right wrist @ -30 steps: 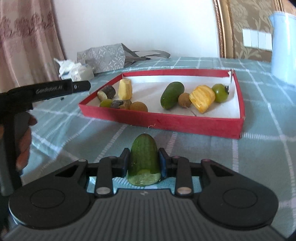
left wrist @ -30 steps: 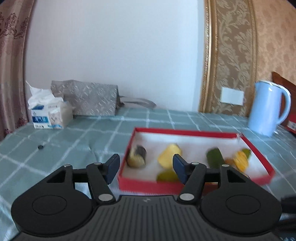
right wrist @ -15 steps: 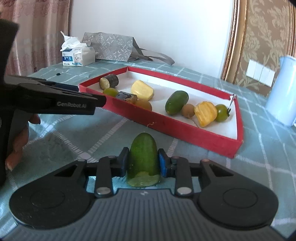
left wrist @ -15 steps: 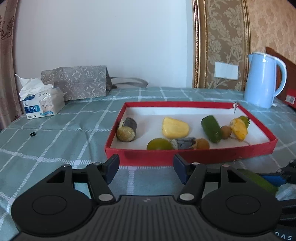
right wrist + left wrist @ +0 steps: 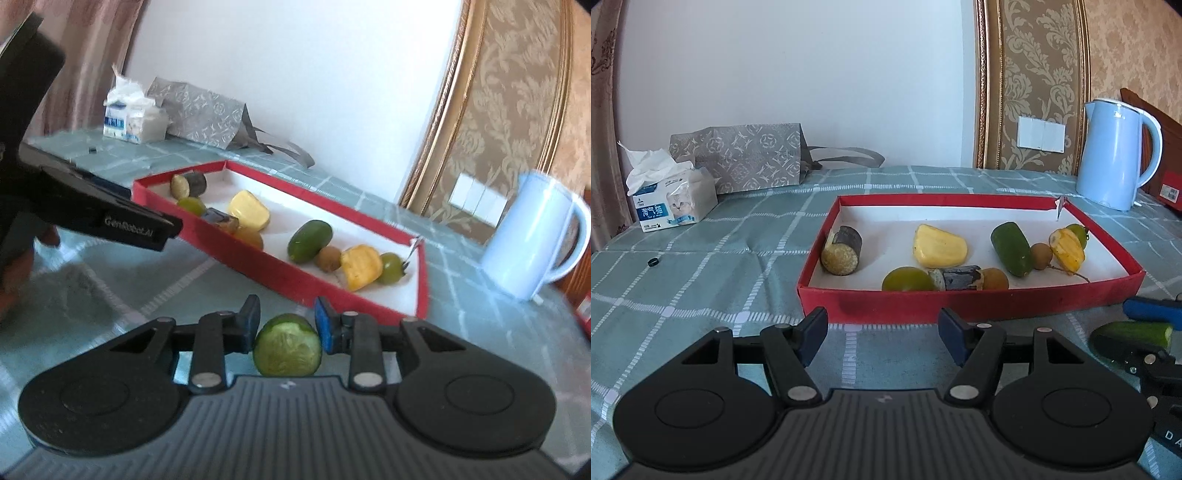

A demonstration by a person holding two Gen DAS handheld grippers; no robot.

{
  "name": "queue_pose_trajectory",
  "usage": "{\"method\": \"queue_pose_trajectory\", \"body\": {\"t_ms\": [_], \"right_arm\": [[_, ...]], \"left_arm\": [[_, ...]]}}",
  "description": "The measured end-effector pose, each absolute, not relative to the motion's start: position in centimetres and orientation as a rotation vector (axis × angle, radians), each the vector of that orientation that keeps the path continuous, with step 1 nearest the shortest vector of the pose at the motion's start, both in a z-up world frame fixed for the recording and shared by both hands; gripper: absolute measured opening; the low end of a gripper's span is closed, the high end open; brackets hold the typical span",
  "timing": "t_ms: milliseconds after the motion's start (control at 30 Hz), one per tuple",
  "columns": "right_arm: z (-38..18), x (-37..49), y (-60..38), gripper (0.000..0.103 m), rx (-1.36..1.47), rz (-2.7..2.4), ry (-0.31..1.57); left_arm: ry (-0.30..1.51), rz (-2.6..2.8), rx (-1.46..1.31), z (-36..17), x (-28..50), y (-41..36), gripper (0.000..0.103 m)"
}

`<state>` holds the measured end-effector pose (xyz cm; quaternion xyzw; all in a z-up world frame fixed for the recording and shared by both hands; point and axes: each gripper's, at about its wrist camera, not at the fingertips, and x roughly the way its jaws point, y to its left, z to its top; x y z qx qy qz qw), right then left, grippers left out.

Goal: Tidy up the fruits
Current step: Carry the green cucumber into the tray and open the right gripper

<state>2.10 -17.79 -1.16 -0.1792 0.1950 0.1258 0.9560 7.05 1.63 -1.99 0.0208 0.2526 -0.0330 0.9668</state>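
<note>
Left wrist view looks over the left claw (image 5: 882,334), whose dark blue pads stand apart with nothing between them, hanging just short of the near wall of a shallow red cardboard tray with a white floor (image 5: 960,301). That tray sits on the bench under a teal checked cloth (image 5: 701,258) and holds cut fruit: a dark-skinned cane stub (image 5: 842,251) at the left, a pale yellow chunk (image 5: 938,247) in the middle, a short dark green cucumber piece (image 5: 1012,247), a small round brown fruit (image 5: 1041,256) touching it, and a yellow-orange wedge (image 5: 1067,249) near the right wall. From the right wrist view, the right claw (image 5: 287,328) is clamped on a cut green cucumber end (image 5: 287,349), pale cut face toward the camera, held over the cloth near the tray's front corner and outside it. A light blue electric kettle (image 5: 1115,155) stands beyond the tray, and a tissue pack (image 5: 672,199) and a grey patterned paper bag (image 5: 746,158) sit by the wall.
</note>
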Motion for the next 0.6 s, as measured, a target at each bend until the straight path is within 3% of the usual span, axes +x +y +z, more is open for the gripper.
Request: {"method": "queue_pose_trajectory", "body": {"t_ms": [200, 300, 433, 500, 600], "right_arm": [[-1.3, 2.3, -18.8, 0.029, -0.335, 0.260, 0.441], [-1.5, 2.5, -19.7, 0.044, -0.330, 0.252, 0.490], [-1.6, 2.6, -20.6, 0.041, -0.328, 0.269, 0.529], [-1.6, 2.6, -20.9, 0.031, -0.319, 0.278, 0.538], [-1.7, 2.7, -21.3, 0.031, -0.296, 0.292, 0.537]], "left_arm": [[0.517, -0.073, 0.032, -2.0, 7.1, 1.7, 0.066], [0.513, -0.077, 0.037, -1.9, 7.0, 1.7, 0.066], [0.513, -0.084, 0.031, -1.9, 7.0, 1.7, 0.066], [0.511, -0.083, 0.031, -1.9, 6.9, 1.8, 0.066], [0.513, -0.085, 0.028, -1.9, 6.9, 1.8, 0.066]]}}
